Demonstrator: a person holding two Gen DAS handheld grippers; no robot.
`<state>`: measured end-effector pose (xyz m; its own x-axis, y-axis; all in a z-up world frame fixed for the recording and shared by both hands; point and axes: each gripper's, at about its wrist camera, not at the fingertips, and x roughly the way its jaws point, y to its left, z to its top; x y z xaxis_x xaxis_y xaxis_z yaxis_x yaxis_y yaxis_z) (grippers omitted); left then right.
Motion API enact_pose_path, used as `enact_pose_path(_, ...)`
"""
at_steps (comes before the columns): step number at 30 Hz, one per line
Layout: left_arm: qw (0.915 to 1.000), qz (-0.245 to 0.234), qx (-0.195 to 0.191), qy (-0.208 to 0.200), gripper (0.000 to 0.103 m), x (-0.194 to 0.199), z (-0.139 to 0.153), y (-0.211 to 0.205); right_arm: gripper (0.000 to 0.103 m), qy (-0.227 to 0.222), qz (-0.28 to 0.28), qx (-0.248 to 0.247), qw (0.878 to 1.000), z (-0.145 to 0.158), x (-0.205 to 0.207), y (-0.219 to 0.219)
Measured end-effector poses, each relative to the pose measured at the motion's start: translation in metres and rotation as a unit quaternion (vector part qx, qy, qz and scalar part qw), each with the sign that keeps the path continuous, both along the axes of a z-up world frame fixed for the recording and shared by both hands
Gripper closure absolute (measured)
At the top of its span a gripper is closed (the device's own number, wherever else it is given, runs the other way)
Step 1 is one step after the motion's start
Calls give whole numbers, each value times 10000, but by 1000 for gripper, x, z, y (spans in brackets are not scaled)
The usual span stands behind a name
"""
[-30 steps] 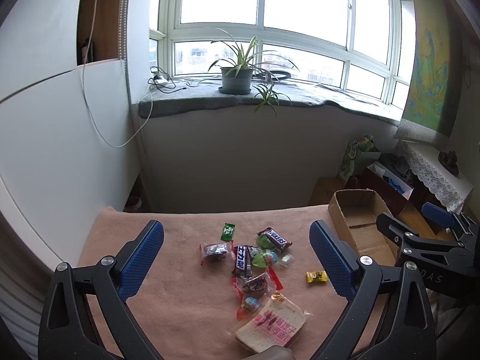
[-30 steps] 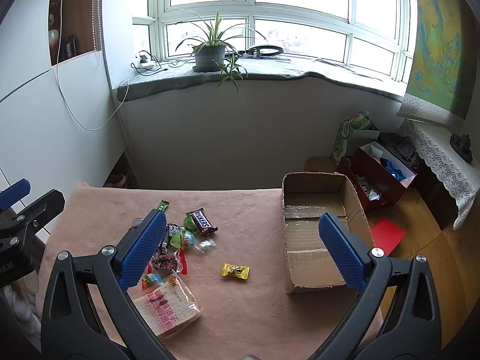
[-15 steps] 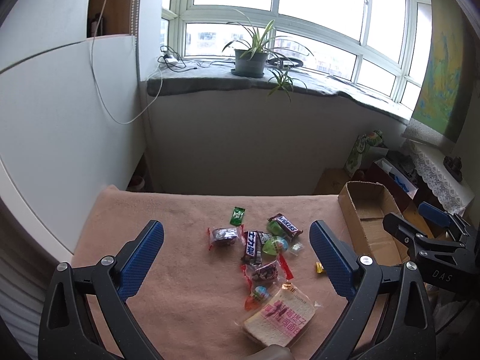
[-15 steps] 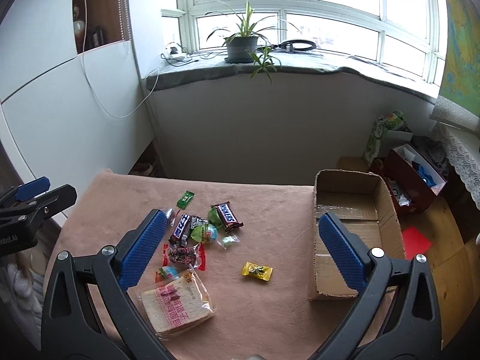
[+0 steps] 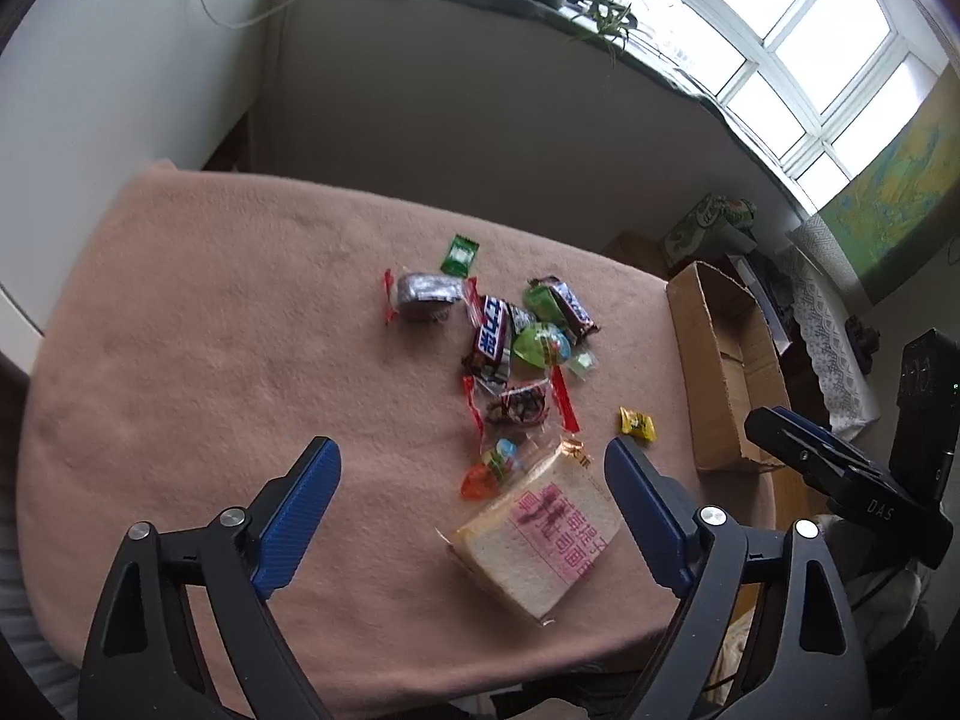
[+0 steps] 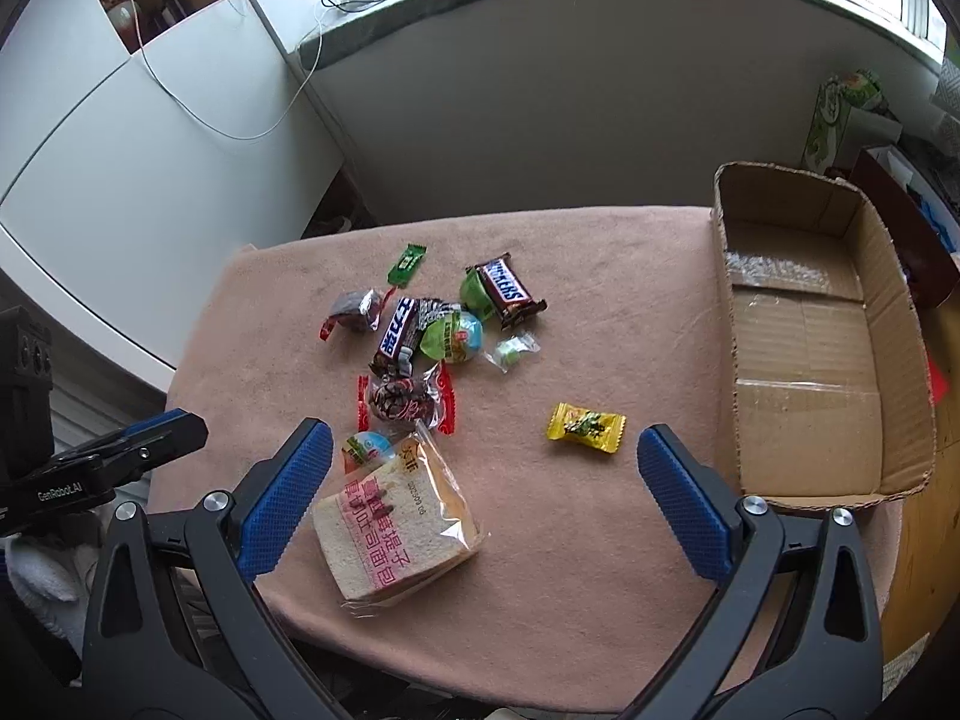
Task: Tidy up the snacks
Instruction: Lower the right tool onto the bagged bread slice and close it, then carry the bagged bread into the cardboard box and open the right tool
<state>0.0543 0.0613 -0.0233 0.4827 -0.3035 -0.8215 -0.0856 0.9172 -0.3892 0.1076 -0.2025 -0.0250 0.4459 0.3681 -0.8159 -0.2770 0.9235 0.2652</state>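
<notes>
Across the left wrist view: pink cloth table [image 5: 198,324], snacks heaped at mid-cloth. Left gripper [image 5: 474,510] spread wide, jaws just drawn in a little, pinching nothing, poised over the near side of the heap. Wrapped bread slice [image 5: 540,540] nearest, lying partly between the blue pads without touching them. Beyond the bread, blue chocolate bar [image 5: 493,333] and green jelly cup [image 5: 540,345]; yellow candy [image 5: 637,423] off to the right of the bread. Cardboard box [image 5: 690,360] at the right edge of the cloth, inside mostly hidden by its wall.

From the right wrist view: right gripper [image 6: 486,492] spread wide, empty, above the near cloth. Bread slice [image 6: 393,531] just beside its left pad. Snickers bar [image 6: 507,288] beyond the bread, yellow candy [image 6: 585,427] between bread and box. Cardboard box [image 6: 816,354] open-topped, nothing inside but its taped flaps.
</notes>
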Motion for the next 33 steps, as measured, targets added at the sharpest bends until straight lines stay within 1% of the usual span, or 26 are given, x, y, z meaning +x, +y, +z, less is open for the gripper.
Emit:
enact_pose_path(3, 9986, -81, -377, 368, 26, -1, -16, 0, 0, 273, 251, 46, 9993, -13, 6, 9)
enact_pose_path(7, 9926, -148, -874, 831, 32, -7, -37, 0, 0, 647, 516, 42, 9966, -33, 11, 24)
enact_pose_path(11, 9856, -264, -1156, 1208, 33, -12, -54, -6, 3, 994, 700, 89, 9925, -52, 14, 35)
enact_pose_path(13, 9830, -266, -1200, 1361, 33, -14, -59, -7, 3, 1087, 757, 33, 9912, -58, 15, 40)
enact_pose_path(17, 9795, -287, -1258, 1545, 33, -15, -67, -9, 4, 1235, 839, 10, 9888, -67, 15, 46)
enact_pose_path(21, 9770, -378, -1284, 1659, 34, -14, -74, -14, 12, 1359, 879, -13, 9868, -76, 17, 50)
enact_pose_path(23, 9757, -418, -1287, 1724, 37, -12, -78, -17, 16, 1452, 883, -27, 9854, -81, 17, 51)
enact_pose_path(27, 9740, -455, -1272, 1818, 57, -11, -85, -20, 34, 1643, 901, 32, 9823, -89, 15, 52)
enact_pose_path(29, 9744, -464, -1206, 1839, 61, -9, -89, -22, 37, 1634, 887, -15, 9826, -92, 13, 52)
enact_pose_path(30, 9748, -465, -1173, 1838, 65, -9, -89, -21, 40, 1635, 886, -16, 9826, -92, 13, 52)
enact_pose_path(33, 9762, -472, -1104, 1805, 66, -6, -90, -22, 49, 1655, 887, 78, 9822, -90, 14, 51)
